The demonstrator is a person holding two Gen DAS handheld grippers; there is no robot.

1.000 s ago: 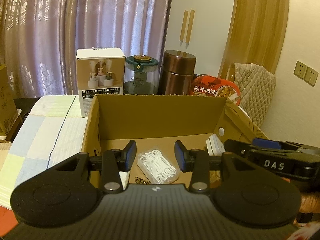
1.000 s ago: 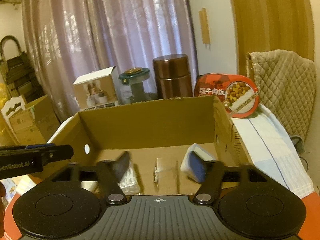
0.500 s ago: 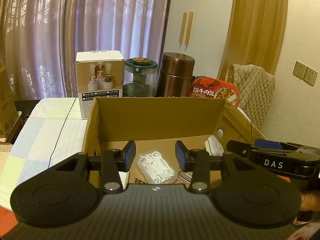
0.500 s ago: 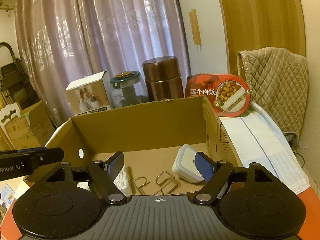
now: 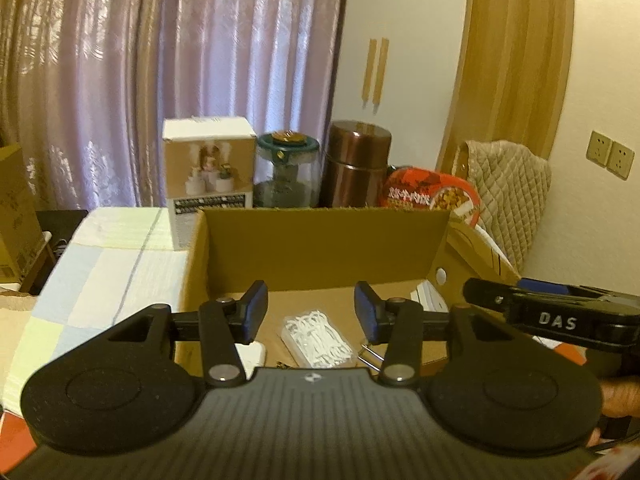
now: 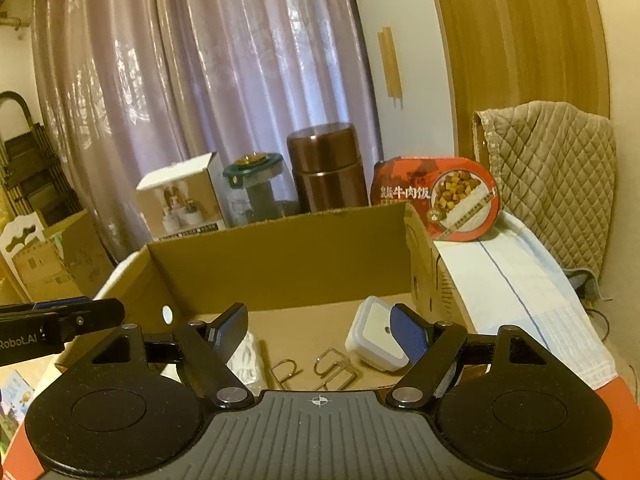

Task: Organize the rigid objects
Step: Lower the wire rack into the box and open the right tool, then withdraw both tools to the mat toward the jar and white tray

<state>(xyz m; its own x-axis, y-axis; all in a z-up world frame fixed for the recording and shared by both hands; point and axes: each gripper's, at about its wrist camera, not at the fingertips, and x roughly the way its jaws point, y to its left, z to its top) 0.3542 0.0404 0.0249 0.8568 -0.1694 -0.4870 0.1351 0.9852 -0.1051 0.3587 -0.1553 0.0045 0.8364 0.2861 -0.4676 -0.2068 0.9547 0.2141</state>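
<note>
An open cardboard box (image 5: 320, 240) (image 6: 280, 256) stands in front of me. Inside lie a clear case of white floss picks (image 5: 318, 338) (image 6: 248, 356), a small white lidded container (image 6: 376, 334) (image 5: 428, 298), two metal wire clips (image 6: 334, 368) and a white item at the near left (image 5: 252, 354). My left gripper (image 5: 311, 316) is open and empty above the box's near edge. My right gripper (image 6: 318, 328) is open and empty above the box, the white container beside its right finger. The right gripper also shows in the left wrist view (image 5: 552, 316).
Behind the box stand a white product carton (image 5: 210, 180) (image 6: 182, 200), a green-lidded glass jar (image 5: 287, 174) (image 6: 254, 188), a brown metal canister (image 5: 358, 162) (image 6: 328, 168) and a red meal bowl (image 5: 430, 198) (image 6: 440, 196). A quilted chair (image 6: 552, 168) stands right. Cardboard boxes (image 6: 52, 256) stand left.
Both grippers have risen and drawn back from the box. The right gripper's fingers have spread wider, and the two wire clips now lie on the box floor.
</note>
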